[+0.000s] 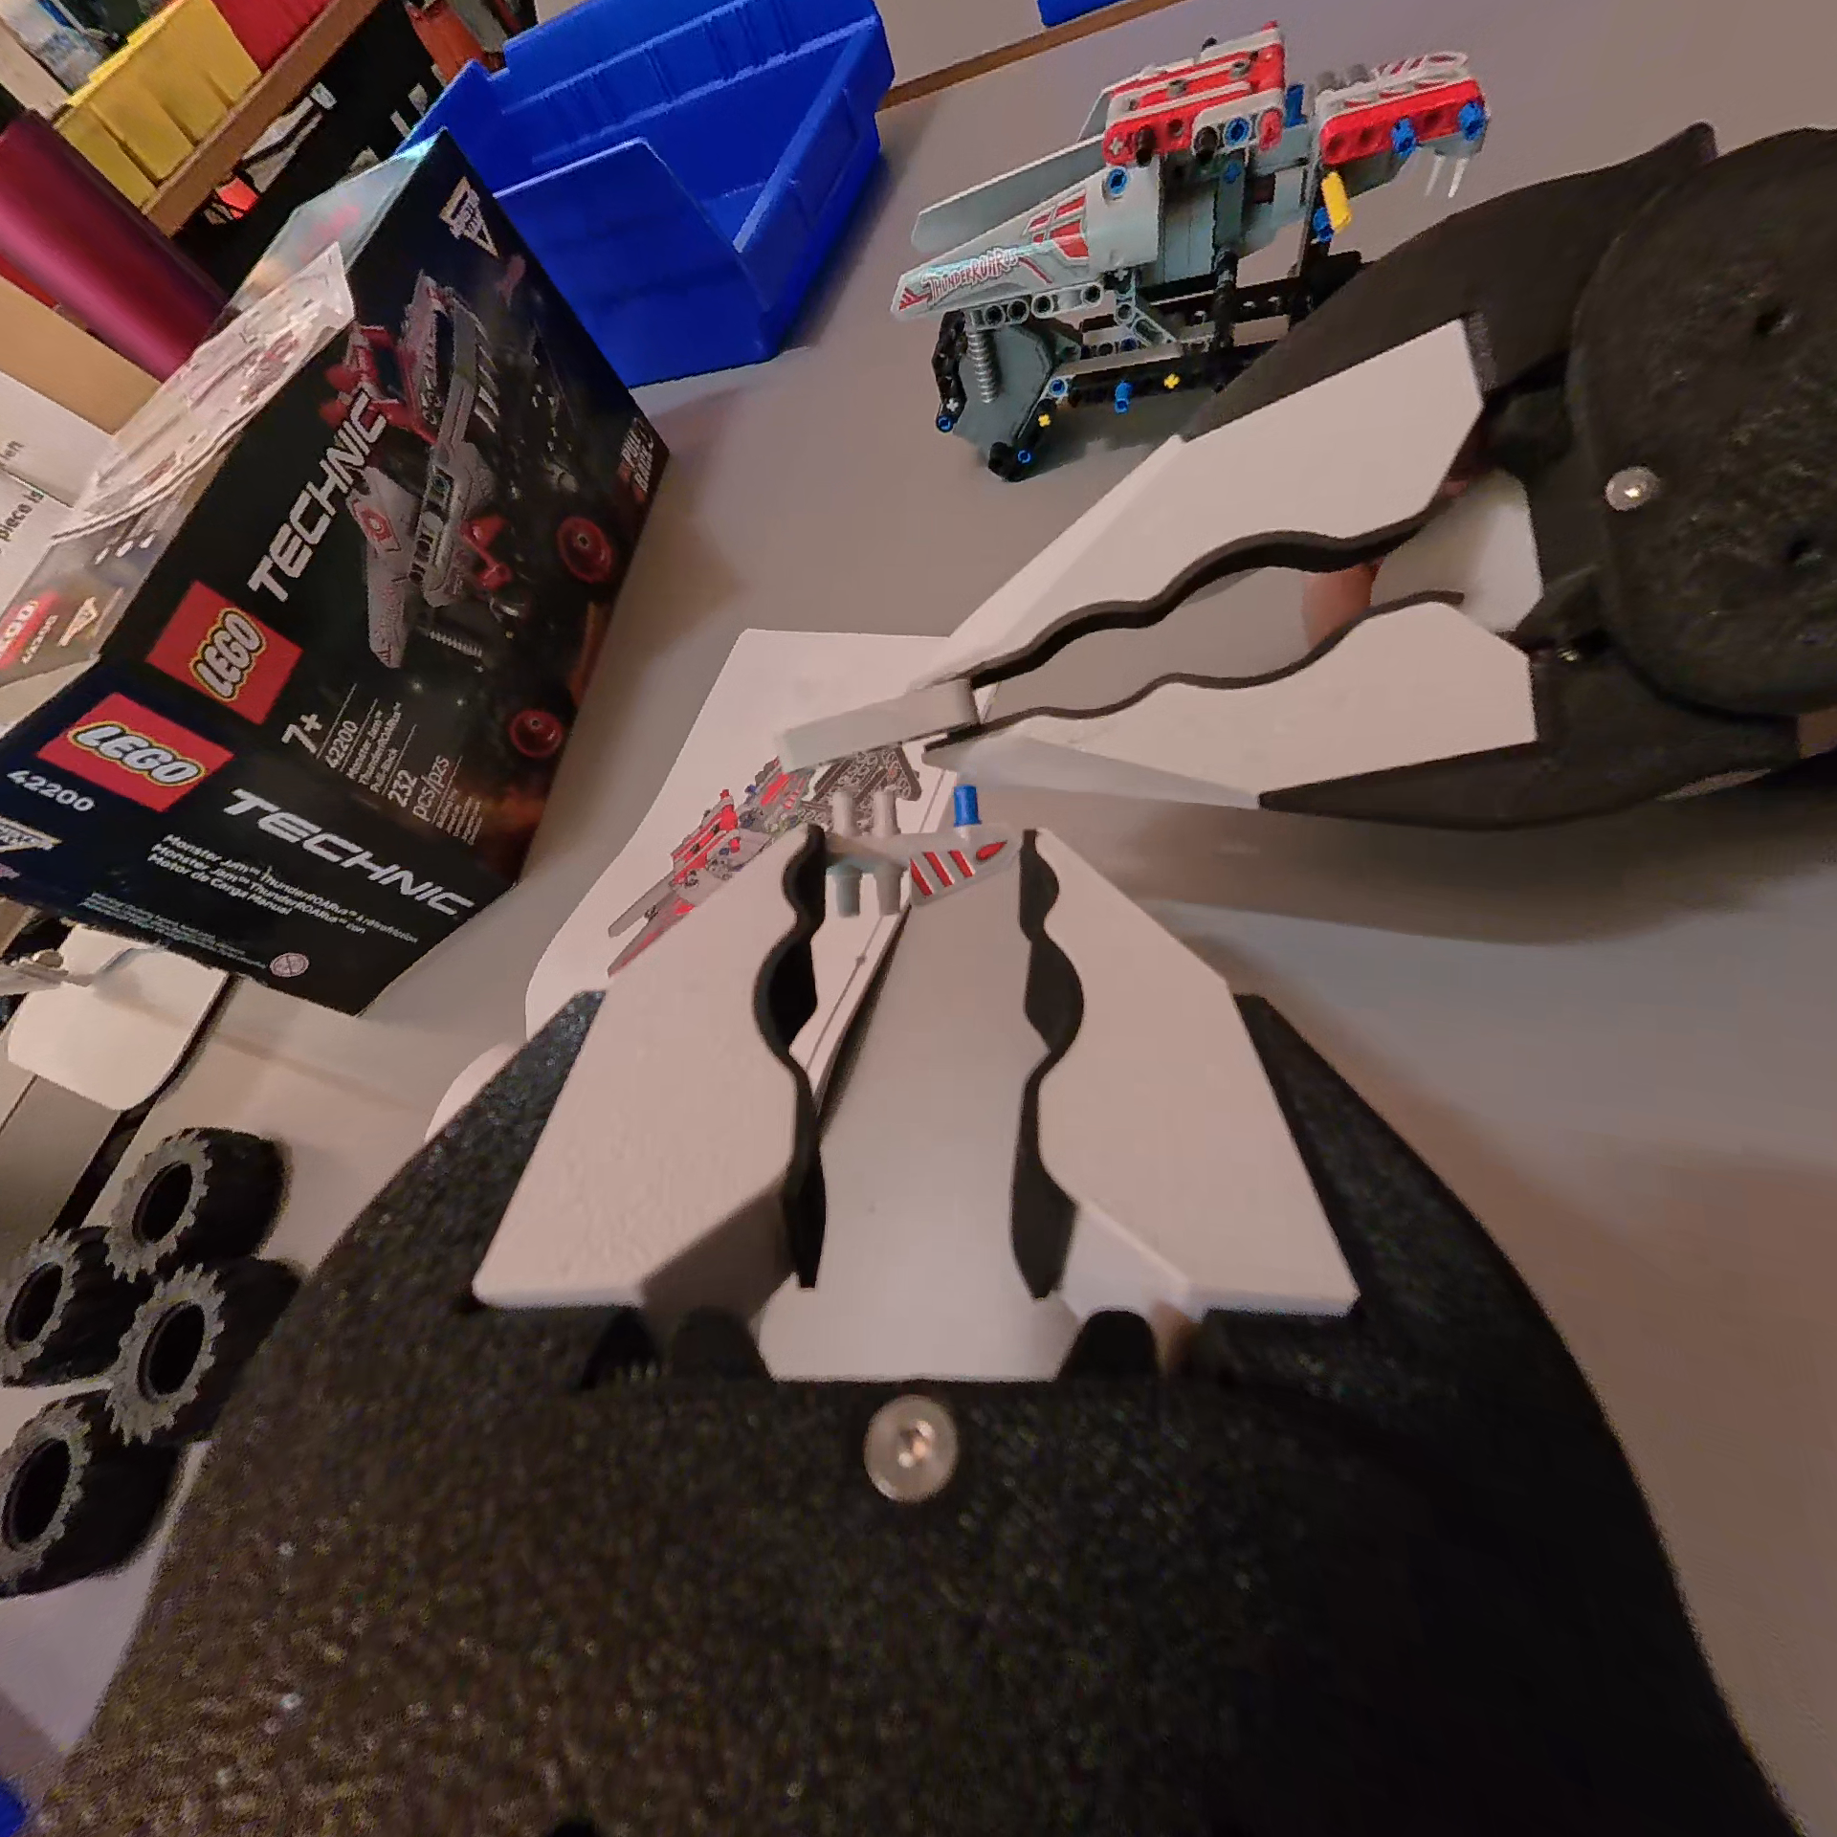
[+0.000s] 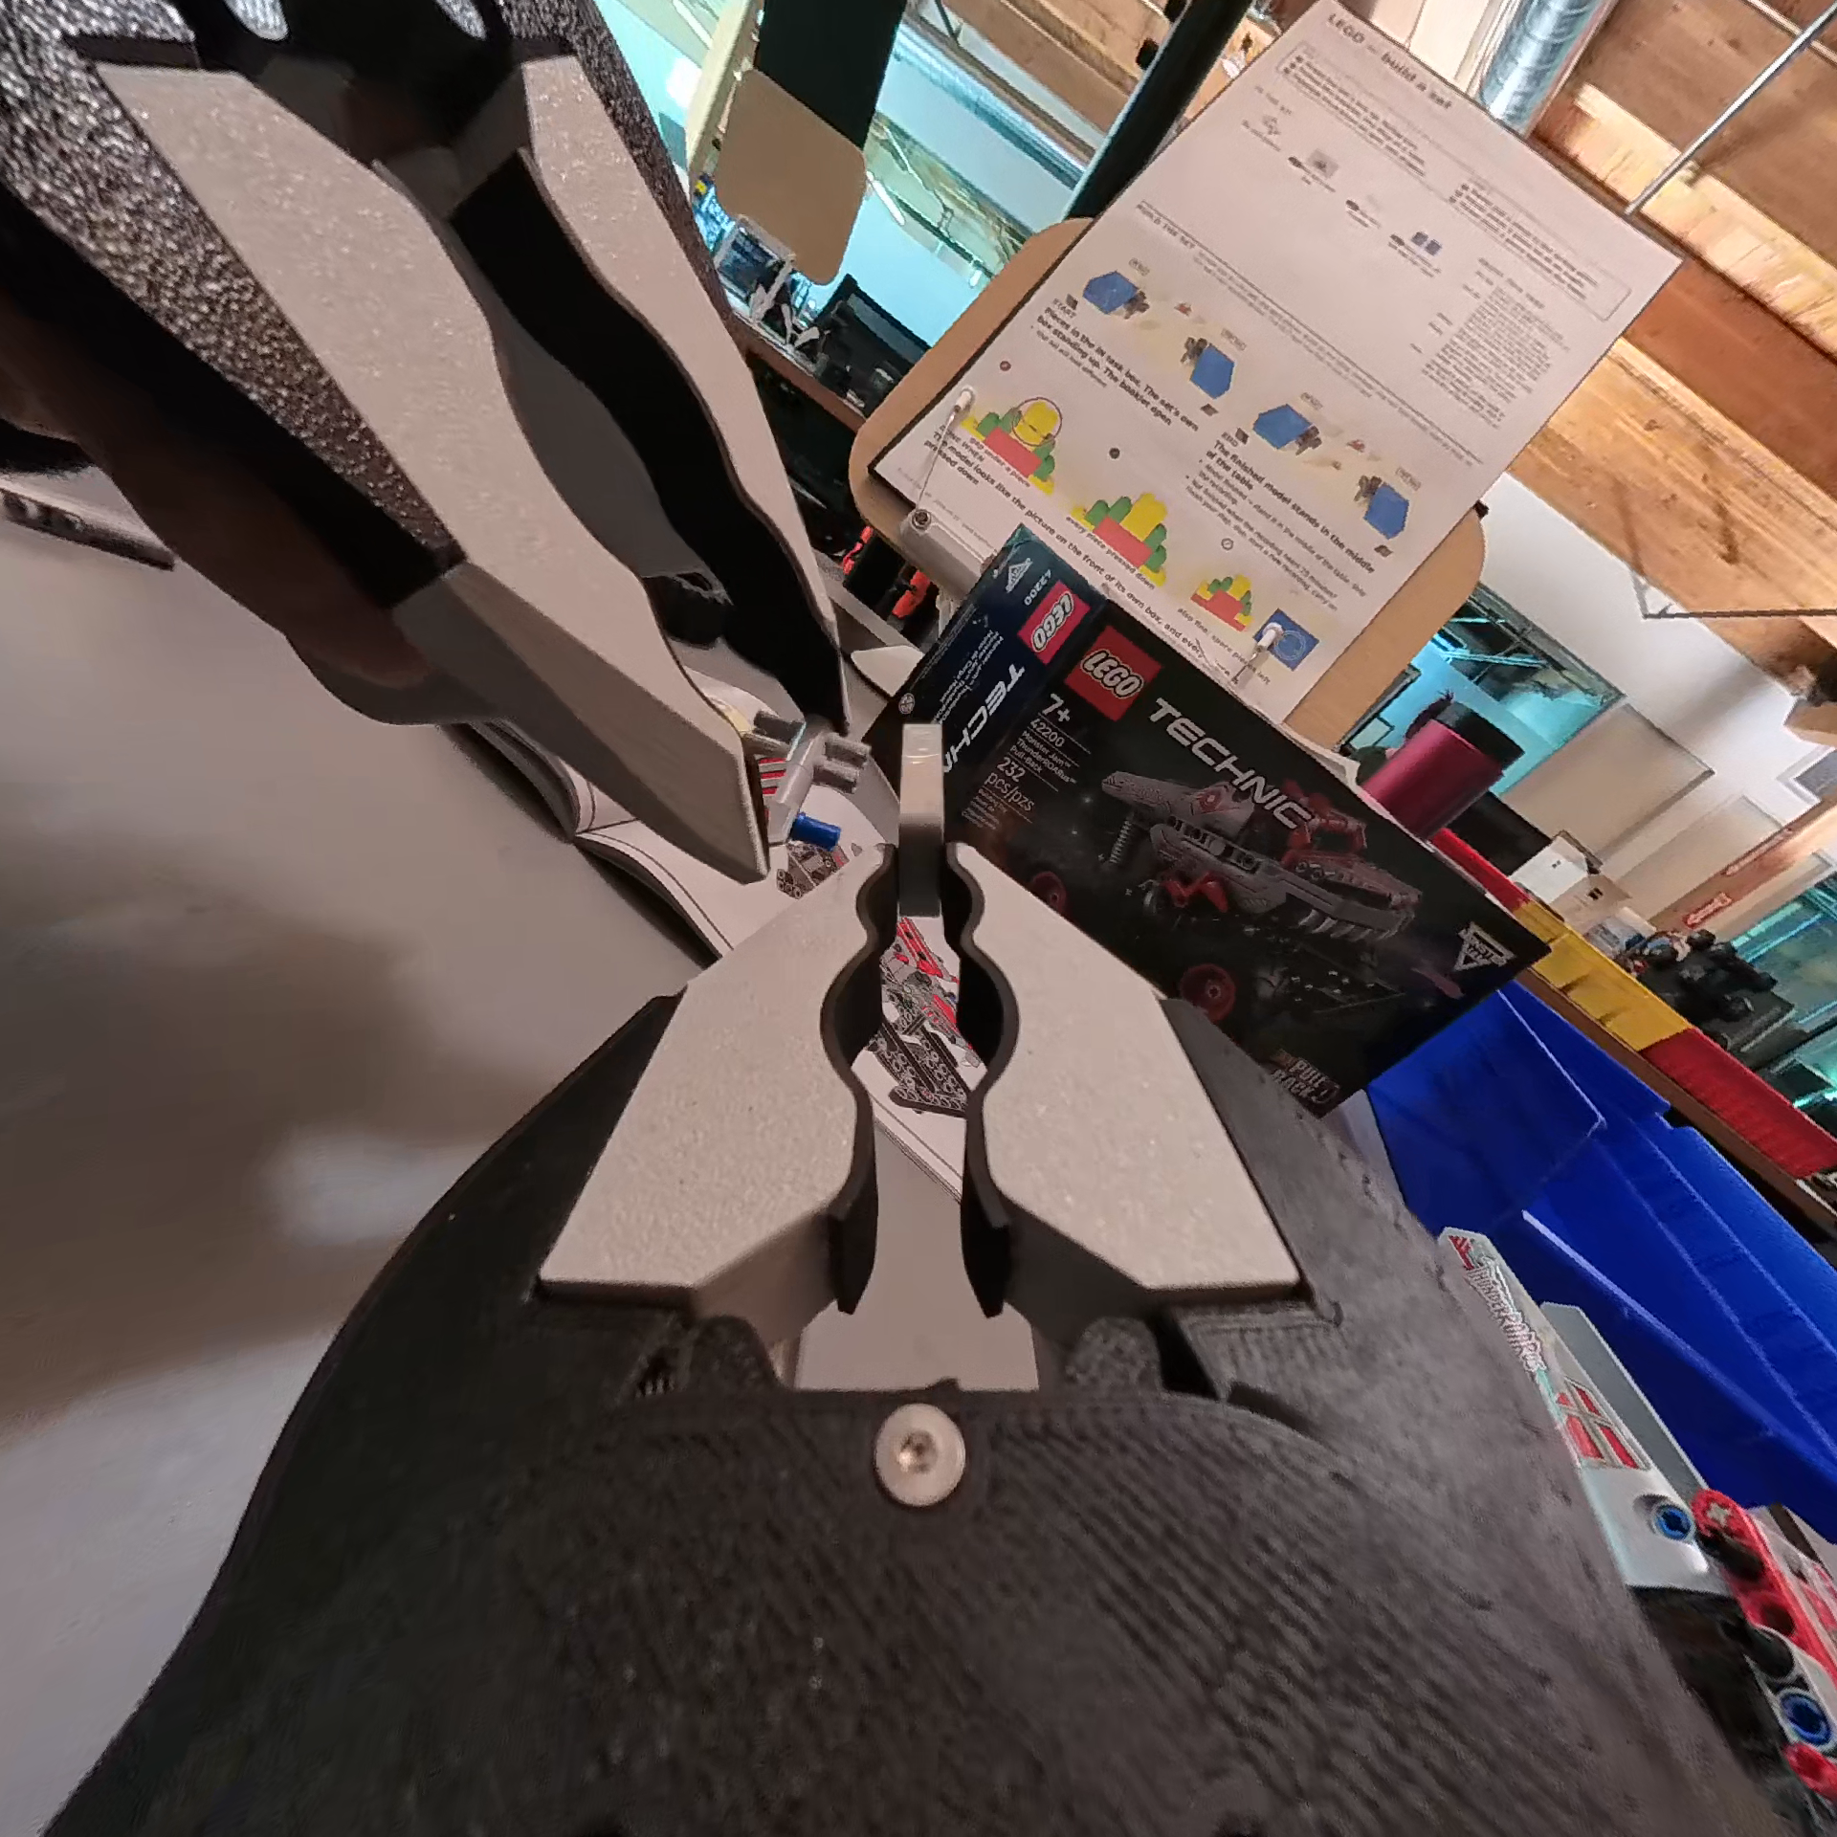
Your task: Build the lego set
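A small striped panel piece [image 1: 924,867] is pinched between the left gripper [image 1: 919,855] tips at frame centre; a grey panel [image 2: 919,815] is clamped by the right gripper [image 2: 919,875]. The half-built truck [image 1: 1183,268] is seen upper right, the box [image 1: 298,636] at left.

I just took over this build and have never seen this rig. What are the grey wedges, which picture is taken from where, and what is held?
The wedges are fingers of two hand-held grippers; no robot arm. Each picture comes from a camera on one gripper, looking along its fingers.

In the left wrist view, the left gripper pinches a small red-striped grey panel piece carrying a blue pin. The right gripper comes in from the right, shut on a plain flat grey piece.

The right wrist view shows that piece edge-on.

On the grey table: the open instruction booklet, the set box, a blue bin, four black tyres, and the part-built model.
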Available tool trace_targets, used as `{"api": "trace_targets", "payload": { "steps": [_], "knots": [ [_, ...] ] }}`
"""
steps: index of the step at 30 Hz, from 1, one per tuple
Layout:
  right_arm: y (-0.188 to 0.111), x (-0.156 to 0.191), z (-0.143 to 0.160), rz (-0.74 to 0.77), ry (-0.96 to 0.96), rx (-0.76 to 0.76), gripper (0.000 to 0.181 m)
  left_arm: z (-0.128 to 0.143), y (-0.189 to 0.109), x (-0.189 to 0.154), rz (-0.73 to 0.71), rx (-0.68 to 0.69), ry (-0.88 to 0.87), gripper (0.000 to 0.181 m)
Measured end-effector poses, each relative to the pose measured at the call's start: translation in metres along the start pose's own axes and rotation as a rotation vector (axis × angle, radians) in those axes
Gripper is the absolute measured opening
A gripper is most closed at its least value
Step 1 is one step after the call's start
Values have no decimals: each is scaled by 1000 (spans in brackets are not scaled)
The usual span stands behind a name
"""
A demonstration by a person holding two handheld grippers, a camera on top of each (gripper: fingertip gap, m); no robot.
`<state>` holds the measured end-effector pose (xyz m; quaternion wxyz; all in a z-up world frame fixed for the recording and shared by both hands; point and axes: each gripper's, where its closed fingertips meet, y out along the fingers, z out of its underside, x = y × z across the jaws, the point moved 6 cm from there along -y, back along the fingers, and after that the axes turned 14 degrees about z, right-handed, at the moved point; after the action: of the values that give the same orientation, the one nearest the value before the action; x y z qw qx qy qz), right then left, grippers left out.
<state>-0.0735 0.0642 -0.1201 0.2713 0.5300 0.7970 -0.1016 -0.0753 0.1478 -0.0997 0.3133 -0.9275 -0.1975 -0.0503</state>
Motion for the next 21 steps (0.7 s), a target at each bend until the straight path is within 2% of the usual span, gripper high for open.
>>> {"api": "trace_targets", "payload": {
  "steps": [1, 7, 11, 21],
  "knots": [
    [0, 0, 0, 1, 2, -2, 6, -1, 1, 1, 1, -7, 1, 37],
    [-2, -11, 1, 35, 63, 0, 6, -1, 11, -3, 30, -5, 13, 37],
    [0, -18, 3, 53, 93, -1, 6, -5, 11, -2, 8, 14, 45, 37],
    [-4, -25, 2, 84, 130, -30, 6, -21, 15, 5, -30, -37, 65, 37]
  ]
}}
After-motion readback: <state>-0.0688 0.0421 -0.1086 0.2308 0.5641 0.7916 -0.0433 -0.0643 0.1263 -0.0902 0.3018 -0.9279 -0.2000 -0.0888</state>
